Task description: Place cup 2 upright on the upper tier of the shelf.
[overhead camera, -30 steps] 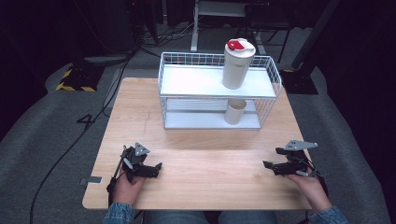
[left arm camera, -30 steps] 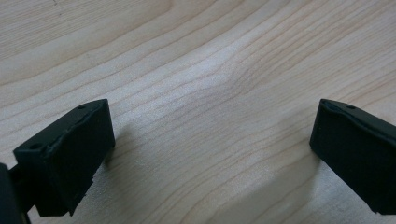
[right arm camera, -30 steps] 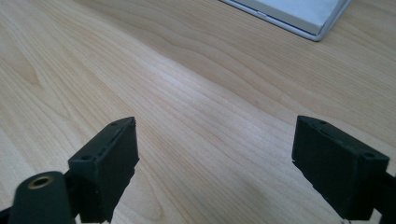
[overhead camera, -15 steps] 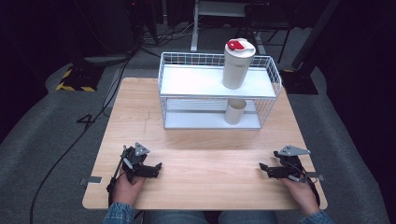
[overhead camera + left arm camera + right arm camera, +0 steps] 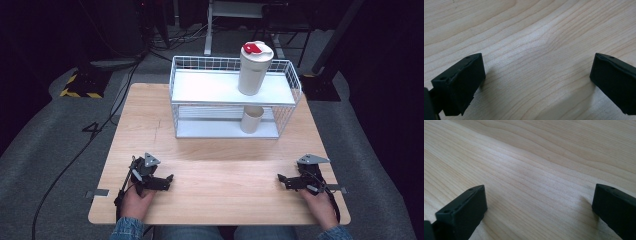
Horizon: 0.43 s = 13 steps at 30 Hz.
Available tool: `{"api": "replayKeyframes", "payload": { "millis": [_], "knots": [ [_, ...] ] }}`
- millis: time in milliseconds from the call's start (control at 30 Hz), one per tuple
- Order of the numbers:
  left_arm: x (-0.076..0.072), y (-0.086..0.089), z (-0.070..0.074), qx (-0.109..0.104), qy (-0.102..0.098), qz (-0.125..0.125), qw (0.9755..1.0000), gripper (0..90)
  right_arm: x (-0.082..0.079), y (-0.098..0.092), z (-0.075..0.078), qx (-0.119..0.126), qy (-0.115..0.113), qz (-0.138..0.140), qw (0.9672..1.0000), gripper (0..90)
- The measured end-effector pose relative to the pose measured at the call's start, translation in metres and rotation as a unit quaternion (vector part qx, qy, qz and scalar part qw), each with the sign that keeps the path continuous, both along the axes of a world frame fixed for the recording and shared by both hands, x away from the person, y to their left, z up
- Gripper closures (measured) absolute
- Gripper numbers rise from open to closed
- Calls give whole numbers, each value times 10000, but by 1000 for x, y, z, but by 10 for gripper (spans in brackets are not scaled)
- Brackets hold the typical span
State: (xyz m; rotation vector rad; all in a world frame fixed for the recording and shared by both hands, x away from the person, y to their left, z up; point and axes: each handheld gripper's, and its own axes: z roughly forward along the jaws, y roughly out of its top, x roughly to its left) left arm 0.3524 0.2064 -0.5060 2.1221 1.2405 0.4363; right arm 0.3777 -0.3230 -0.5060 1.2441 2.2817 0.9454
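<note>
My left gripper rests on the wooden table near its front left, jaws wide apart with only bare wood between them. At the front right my right gripper lies low on the table, also open and empty. A white wire rack stands at the back of the table. On its upper shelf a tall cream tumbler with a red-tabbed lid stands upright. A smaller beige cup stands upright on the lower shelf beneath it.
Bare wood lies between the two grippers and in front of the rack. A black cable runs over the grey floor left of the table. Dark stands and equipment legs sit behind the rack.
The right hand and its gripper have drawn slightly inward and toward the front edge. The left gripper, rack and cups stay as they were.
</note>
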Motion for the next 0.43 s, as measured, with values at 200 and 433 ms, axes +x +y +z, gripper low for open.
{"api": "replayKeyframes", "payload": {
  "millis": [200,433],
  "knots": [
    [0,0,0,-3,-1,5,10000,4,0,0,0,-3,-1,0,10000,0],
    [0,0,0,2,-5,5,10000,4,0,0,0,2,-2,0,10000,0]
  ]
}}
